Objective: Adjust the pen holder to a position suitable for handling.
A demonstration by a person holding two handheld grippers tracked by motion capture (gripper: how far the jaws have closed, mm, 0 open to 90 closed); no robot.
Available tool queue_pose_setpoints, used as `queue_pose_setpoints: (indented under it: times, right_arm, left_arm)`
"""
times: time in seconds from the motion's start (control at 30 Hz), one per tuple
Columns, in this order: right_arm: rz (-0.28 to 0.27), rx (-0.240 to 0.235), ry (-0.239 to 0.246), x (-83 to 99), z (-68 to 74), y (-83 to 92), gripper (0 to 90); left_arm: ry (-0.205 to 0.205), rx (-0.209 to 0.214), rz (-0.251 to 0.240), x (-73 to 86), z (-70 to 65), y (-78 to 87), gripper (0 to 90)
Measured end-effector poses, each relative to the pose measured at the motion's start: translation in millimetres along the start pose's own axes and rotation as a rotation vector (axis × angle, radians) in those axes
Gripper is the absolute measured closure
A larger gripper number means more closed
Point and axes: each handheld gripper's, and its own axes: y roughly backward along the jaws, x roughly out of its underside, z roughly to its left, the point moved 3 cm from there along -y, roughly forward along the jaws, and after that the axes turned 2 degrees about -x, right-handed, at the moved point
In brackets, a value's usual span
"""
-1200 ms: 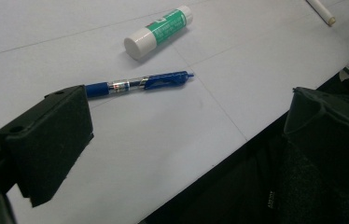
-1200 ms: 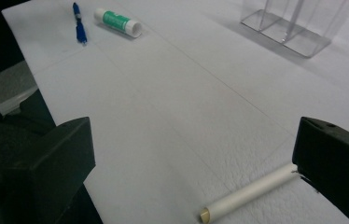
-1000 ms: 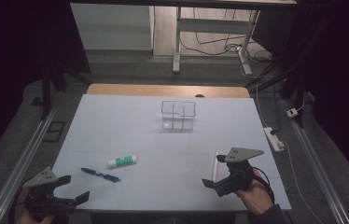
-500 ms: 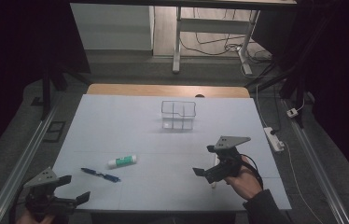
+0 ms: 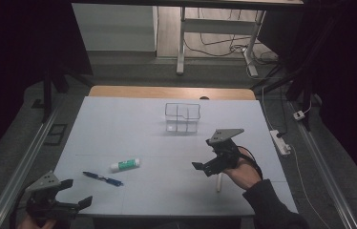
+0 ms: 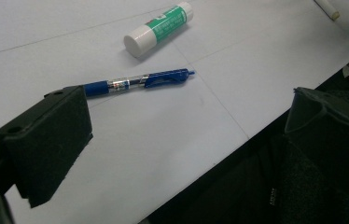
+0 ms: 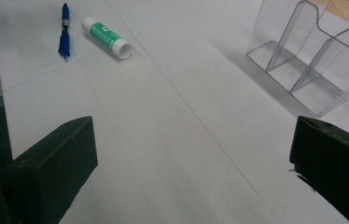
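The right gripper (image 5: 204, 168) was wide open over the desk (image 5: 133, 119) and held nothing, with its 2 jaws far apart. The left gripper (image 5: 76, 192) was wide open too, at the near edge of the desk, and it touched nothing. The blue pen (image 6: 137, 81) lay flat just past it, with the green glue stick (image 6: 159, 28) close behind, and the clear holder (image 7: 309, 56) stood farther back.

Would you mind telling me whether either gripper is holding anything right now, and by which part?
Nothing is held. The left gripper and the right gripper both stand open with only the white table between their jaws.
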Motion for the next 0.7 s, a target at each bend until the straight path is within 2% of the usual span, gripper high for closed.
queue_pose_setpoints:
  times: [0.37,0.7]
  right_arm:
    - [0.012,0.001,-0.004,-18.0,-18.4,-14.5,0.7]
    - [0.034,0.004,0.037,-37.7,-36.3,-29.0,0.6]
  left_arm:
    - [-0.001,0.001,0.001,-0.2,0.0,-0.2,0.8]
    - [0.001,0.004,0.001,-0.2,0.3,-0.3,0.4]
